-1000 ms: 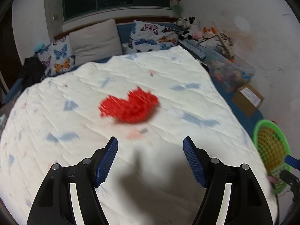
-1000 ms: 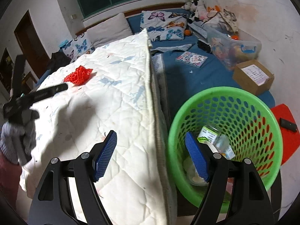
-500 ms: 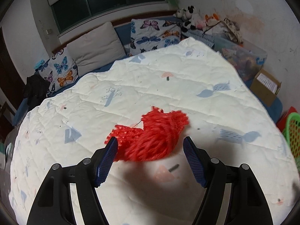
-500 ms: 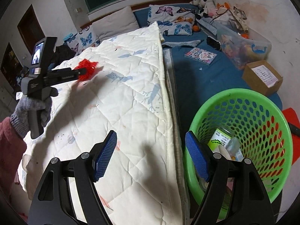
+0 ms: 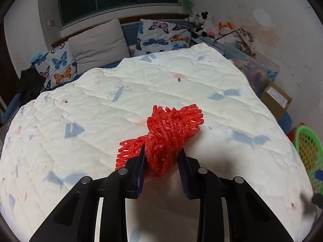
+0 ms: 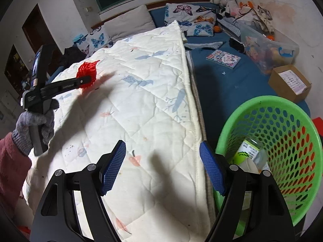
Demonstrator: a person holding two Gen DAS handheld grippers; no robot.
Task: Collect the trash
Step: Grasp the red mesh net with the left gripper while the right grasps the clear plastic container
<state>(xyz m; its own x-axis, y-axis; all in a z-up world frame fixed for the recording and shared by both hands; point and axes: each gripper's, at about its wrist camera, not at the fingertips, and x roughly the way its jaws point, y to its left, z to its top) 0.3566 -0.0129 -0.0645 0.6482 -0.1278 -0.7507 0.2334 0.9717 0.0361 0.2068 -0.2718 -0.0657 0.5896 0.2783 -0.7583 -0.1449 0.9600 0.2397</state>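
Observation:
A red foam net (image 5: 169, 135) is bunched on the white quilt (image 5: 121, 104). My left gripper (image 5: 162, 159) is shut on its near end, the rest sticking out ahead of the jaws. In the right wrist view the net (image 6: 86, 73) and the left gripper (image 6: 88, 79) sit at the far left of the quilt (image 6: 141, 100). My right gripper (image 6: 162, 159) is open and empty, over the quilt's right edge. A green perforated basket (image 6: 282, 125) beside the bed holds a bottle and other trash; it also shows in the left wrist view (image 5: 308, 151).
Butterfly pillows (image 5: 159, 34) and a grey pillow (image 5: 99, 44) lie at the head of the bed. On the blue sheet to the right are a book (image 6: 223, 58), a clear storage box (image 6: 268, 48) and a cardboard box (image 6: 288, 82). Plush toys (image 6: 228, 0) sit in the corner.
My left gripper moved forward to the red net and closed on it, bunching it. My right gripper stayed open and shifted slightly left over the quilt edge.

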